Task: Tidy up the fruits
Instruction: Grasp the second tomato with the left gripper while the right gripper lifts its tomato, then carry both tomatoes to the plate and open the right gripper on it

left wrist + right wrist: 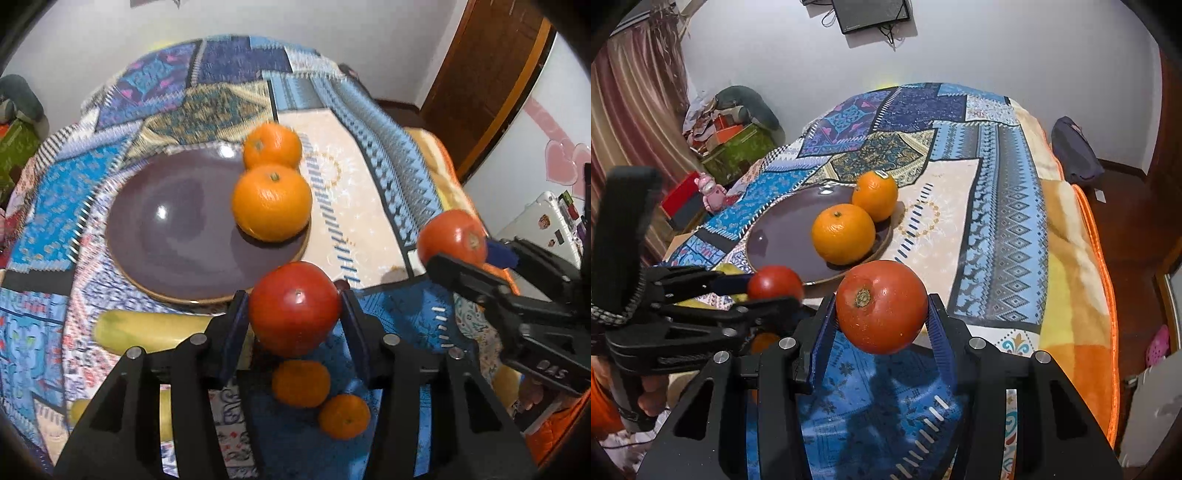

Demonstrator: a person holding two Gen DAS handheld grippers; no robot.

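Left wrist view is showing a white-walled room with a brown wooden door (487, 74) at two o'clock, and a bed spreading under a blue patchwork blanket (221, 85) that is filling most of the frame. On the blanket a dark purple plate (166, 229) is sitting at the centre, carrying two oranges (271, 203) touching each other on its three o'clock rim. A yellow-green fruit (147, 328) is lying just beside the plate at seven o'clock, and two small mandarins (301, 382) are resting at six o'clock. The left gripper (293, 310) is clamping a red tomato (295, 306) near the plate's front rim; the right gripper (882, 306) is clamping a second tomato (881, 304) above the blanket. Striped curtains (631, 110) are hanging at nine o'clock in the right wrist view.
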